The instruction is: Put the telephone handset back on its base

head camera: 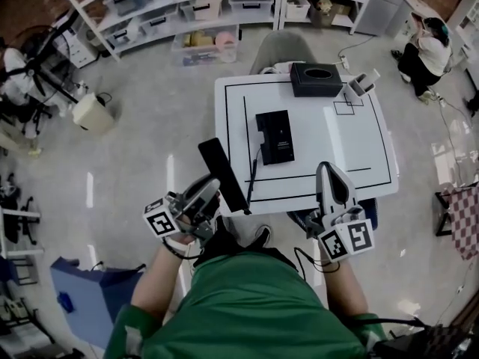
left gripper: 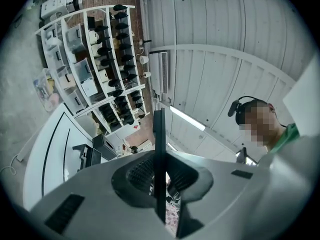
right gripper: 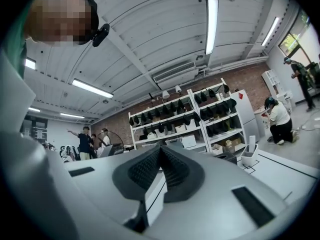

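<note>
Counting from the head view, one telephone handset (head camera: 222,172) was clamped in the left hand-held gripper (head camera: 212,188) above the table's (head camera: 359,148) near left edge. It was apart from the single telephone base (head camera: 275,136) lying mid-table, while one black tissue box (head camera: 316,79) and one small white stand (head camera: 362,84) sat at the far edge. Only the gripper views showed the jaws closely: the left pair pinched the handset's thin edge, and the right hand-held gripper (head camera: 328,169) had its pair pressed together, empty.
</note>
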A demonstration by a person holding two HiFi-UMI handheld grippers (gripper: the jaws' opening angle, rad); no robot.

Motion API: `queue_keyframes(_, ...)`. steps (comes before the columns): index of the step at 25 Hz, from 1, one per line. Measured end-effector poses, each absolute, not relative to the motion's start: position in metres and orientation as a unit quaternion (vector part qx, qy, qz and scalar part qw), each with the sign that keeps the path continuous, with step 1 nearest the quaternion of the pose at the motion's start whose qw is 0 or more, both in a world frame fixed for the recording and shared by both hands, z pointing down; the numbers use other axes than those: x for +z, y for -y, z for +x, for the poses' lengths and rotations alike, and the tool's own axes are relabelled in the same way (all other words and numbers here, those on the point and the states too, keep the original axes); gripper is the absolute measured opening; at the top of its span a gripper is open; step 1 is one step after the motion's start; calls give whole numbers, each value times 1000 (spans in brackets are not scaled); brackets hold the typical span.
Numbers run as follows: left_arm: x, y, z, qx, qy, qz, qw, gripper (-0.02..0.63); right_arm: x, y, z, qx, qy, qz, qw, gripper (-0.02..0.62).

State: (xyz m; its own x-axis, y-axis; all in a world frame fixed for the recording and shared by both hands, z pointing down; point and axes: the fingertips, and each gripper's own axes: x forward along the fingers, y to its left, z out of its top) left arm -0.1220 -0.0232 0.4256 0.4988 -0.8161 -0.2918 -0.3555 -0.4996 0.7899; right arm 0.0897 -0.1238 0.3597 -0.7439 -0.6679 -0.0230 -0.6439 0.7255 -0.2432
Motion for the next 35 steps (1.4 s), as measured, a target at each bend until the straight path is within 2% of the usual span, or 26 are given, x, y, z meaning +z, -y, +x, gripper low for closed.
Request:
queue_keyframes(17,535,168,-114,-258,282,811,443,80,385,140,92,-110,-843,-526,13,21)
queue_keyframes(23,592,193,-104,-236,274,785,504,80,388,122,96,-108,-810,-577,2,21)
queue_keyframes(35,651,228,-86,-222,299,751,546,78,404,92,106,-122,-775,-620,-19,21)
